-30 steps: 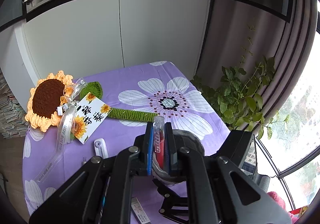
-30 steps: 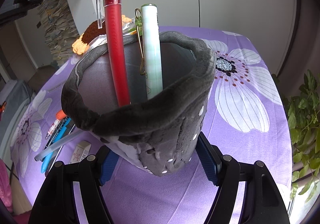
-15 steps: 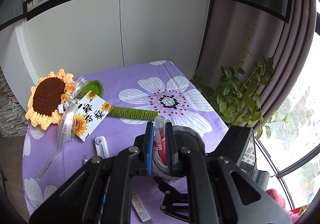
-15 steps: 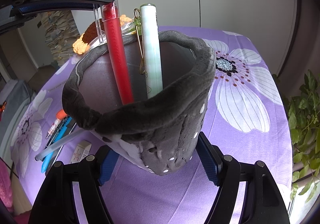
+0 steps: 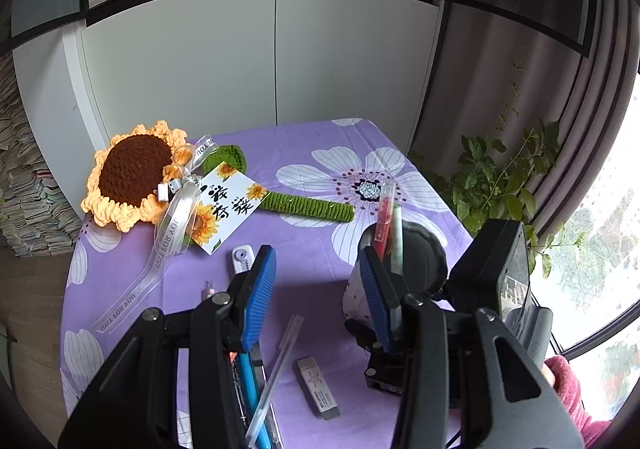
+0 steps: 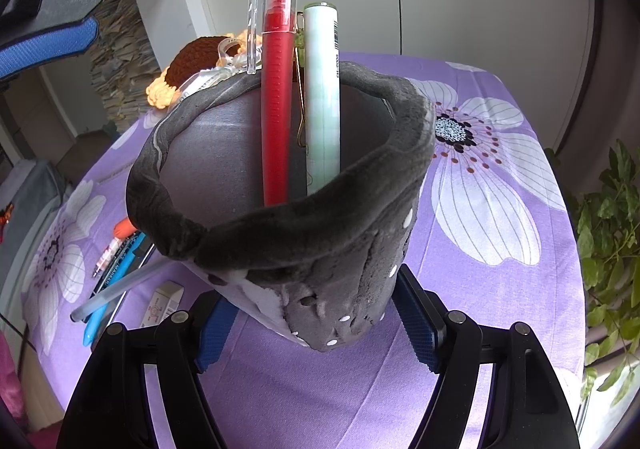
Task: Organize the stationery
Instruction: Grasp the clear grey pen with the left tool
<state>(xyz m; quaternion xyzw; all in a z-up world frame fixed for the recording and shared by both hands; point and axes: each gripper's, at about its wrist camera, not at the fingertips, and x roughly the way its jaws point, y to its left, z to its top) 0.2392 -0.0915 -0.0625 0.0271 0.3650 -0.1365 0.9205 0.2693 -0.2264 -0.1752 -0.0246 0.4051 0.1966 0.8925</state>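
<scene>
While the right gripper (image 6: 316, 325) clamps the grey pen pouch (image 6: 304, 233) with the red pen (image 6: 276, 109) inside, the open, empty left gripper (image 5: 316, 289) should next fetch the clear pen (image 5: 276, 365).

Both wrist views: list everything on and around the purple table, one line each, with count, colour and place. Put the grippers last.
Pen holder: one, grey plush, right of centre on the table.
Red pen: one, clear cap, upright in the holder.
Pale green pen: one, upright beside the red pen.
Clear pen: one, lying near the table's front edge.
Blue pen: one, lying left of the clear pen.
Eraser: one, white, right of the clear pen.
Correction tape: one, white, mid-table.
Crochet sunflower: one, yellow and brown, green stem, far left.
Tablecloth: purple, white flowers.
Plant: green, right of the table.
Left gripper: open, empty.
Right gripper: shut on the holder's base.
</scene>
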